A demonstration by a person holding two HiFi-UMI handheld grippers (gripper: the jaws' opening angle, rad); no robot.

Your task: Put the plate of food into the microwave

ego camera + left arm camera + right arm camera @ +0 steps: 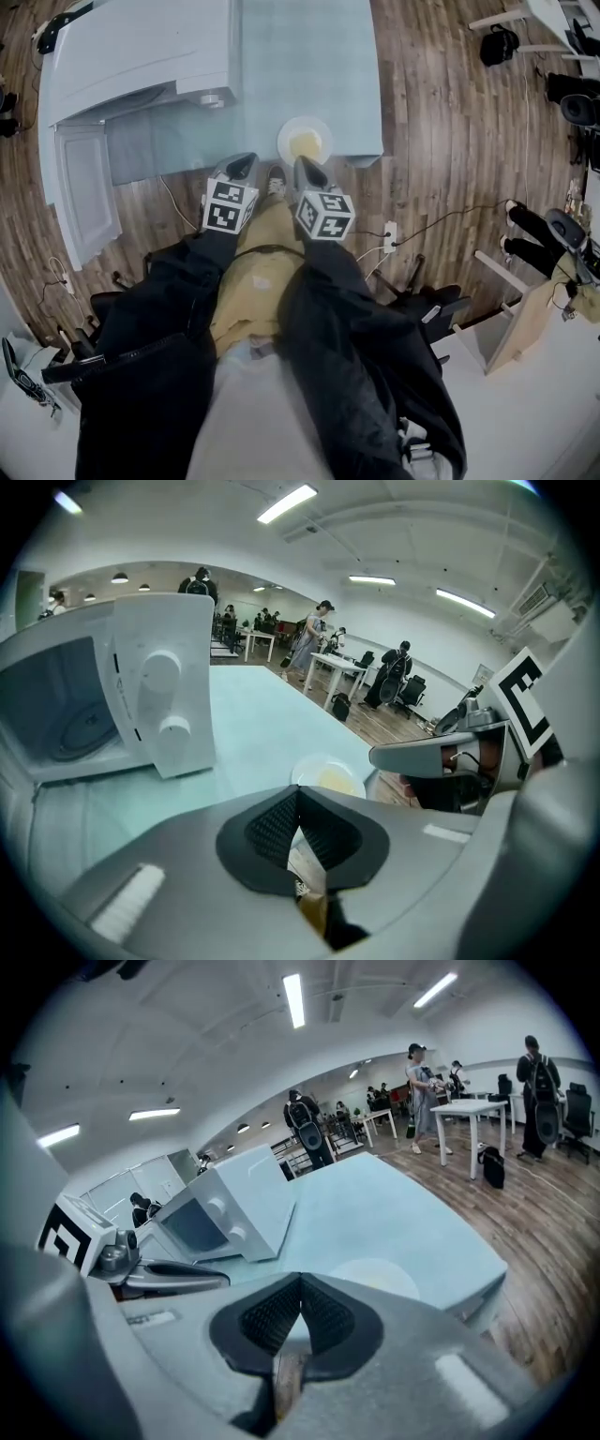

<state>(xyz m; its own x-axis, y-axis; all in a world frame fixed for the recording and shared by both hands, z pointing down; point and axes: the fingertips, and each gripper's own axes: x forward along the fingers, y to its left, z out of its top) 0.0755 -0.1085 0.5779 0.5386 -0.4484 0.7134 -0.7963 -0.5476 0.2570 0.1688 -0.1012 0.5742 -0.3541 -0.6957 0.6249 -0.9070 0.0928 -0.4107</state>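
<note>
The plate of food [305, 141], with something yellowish on it, is parked right at the near edge of the pale blue surface [309, 56]. It sits off to the right of the microwave [141, 56], whose door [82, 192] is swung wide open. Both grippers are held side by side just short of that edge, and the left gripper [241, 167] and right gripper [307, 172] are each seen with jaws pinched together at the tips and nothing gripped, so the plate isn't touched by either.
</note>
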